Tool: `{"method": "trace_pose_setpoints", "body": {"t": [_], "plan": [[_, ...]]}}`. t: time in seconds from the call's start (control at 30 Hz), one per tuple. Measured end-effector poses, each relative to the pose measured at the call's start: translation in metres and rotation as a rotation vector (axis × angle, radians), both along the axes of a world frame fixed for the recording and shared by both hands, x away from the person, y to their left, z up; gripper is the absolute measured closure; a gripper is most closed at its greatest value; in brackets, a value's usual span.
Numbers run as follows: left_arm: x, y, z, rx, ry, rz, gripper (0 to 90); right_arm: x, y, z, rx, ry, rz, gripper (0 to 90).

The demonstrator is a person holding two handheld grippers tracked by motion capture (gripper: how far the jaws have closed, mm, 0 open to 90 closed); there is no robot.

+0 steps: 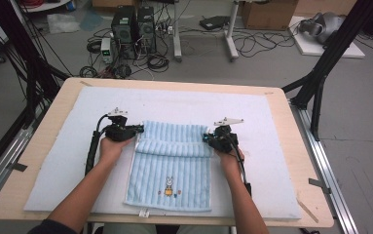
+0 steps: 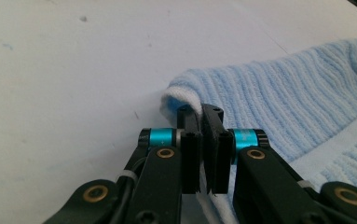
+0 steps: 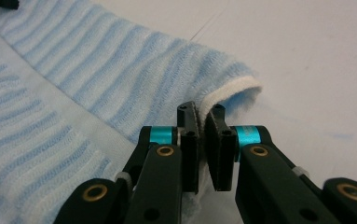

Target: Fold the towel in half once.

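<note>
Both far corners of the light-blue striped towel (image 1: 172, 165) are pinched: the left gripper (image 1: 139, 129) is clamped on its left corner (image 2: 181, 95), the right gripper (image 1: 207, 138) on its right corner (image 3: 234, 91). That far edge is lifted and rolled toward the person, lying across the towel's upper part. The embroidered rabbit (image 1: 168, 186) near the towel's near hem is uncovered, so I judge the fold begun, with carrying over and releasing left

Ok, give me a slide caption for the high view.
Both hands fold a blue towel: left gripper and right gripper each clamp an edge of the fold.
</note>
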State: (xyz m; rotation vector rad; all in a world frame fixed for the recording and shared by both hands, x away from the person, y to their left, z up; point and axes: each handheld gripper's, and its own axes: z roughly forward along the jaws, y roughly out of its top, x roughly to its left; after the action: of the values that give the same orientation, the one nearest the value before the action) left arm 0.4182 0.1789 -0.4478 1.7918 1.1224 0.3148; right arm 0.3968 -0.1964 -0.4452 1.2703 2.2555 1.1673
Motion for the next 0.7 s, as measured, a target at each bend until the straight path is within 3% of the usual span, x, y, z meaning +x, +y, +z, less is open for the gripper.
{"method": "trace_pose_setpoints", "body": {"t": [0.17,0.37,0.4,0.47,0.53,0.63,0.7], "plan": [[0.011,0.000,0.000,0.003,-0.061,0.002,85.4,0.017,0.003,0.004,-0.016,-0.017,-0.025,84.8],[0.023,-0.001,0.003,0.005,-0.073,-0.007,85.3,0.028,0.004,0.003,-0.025,-0.045,-0.054,84.8],[0.023,-0.002,0.002,0.010,-0.065,-0.004,84.8,0.029,0.004,0.001,-0.022,-0.031,-0.060,84.6],[0.024,-0.001,0.002,0.025,-0.033,0.024,75.1,0.029,0.003,-0.001,-0.026,-0.019,-0.072,76.4],[0.024,0.003,0.003,-0.005,-0.009,0.047,62.2,0.028,0.002,-0.001,-0.007,-0.015,-0.088,63.3],[0.021,0.010,0.008,-0.031,-0.006,0.048,56.5,0.026,-0.003,0.004,0.018,-0.025,-0.105,53.4],[0.016,0.014,0.013,-0.056,-0.034,0.036,56.5,0.023,-0.008,0.009,0.040,-0.031,-0.118,49.7]]}}
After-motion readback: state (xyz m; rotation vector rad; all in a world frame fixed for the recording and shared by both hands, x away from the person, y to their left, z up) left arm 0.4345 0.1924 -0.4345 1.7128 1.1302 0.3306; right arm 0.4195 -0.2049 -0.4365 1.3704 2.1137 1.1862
